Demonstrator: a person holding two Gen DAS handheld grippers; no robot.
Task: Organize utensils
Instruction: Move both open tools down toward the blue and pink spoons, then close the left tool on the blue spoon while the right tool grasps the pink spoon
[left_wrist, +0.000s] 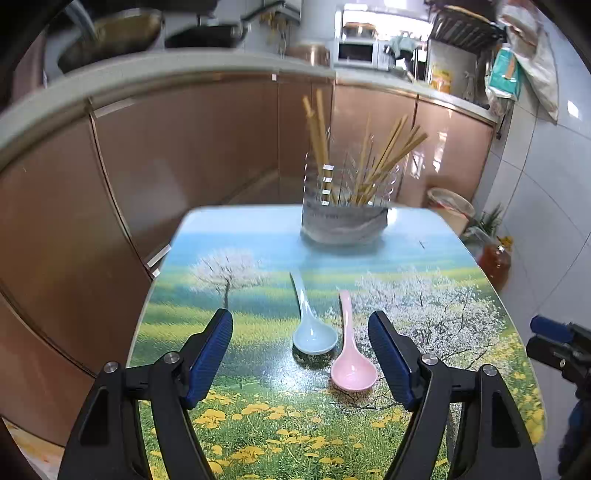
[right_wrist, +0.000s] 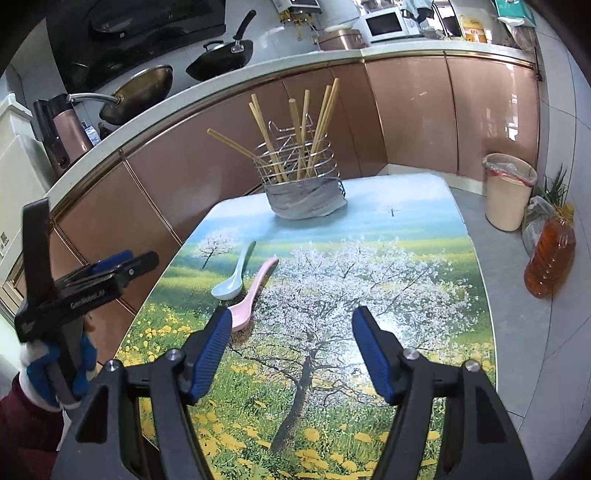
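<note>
Both pairs of fingers, left gripper (left_wrist: 300, 334) and right gripper (right_wrist: 288, 328), stand wide apart holding nothing above the counter (right_wrist: 424, 229), where the blue spoon (left_wrist: 312, 328) and pink spoon (left_wrist: 351, 365) lie side by side before the chopstick holder (right_wrist: 303, 184).

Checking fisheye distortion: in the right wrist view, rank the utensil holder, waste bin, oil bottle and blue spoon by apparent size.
1. utensil holder with its chopsticks
2. waste bin
3. oil bottle
4. blue spoon
Bin and bottle stand on the floor beyond the table, so they may look smaller than they really are.
</note>
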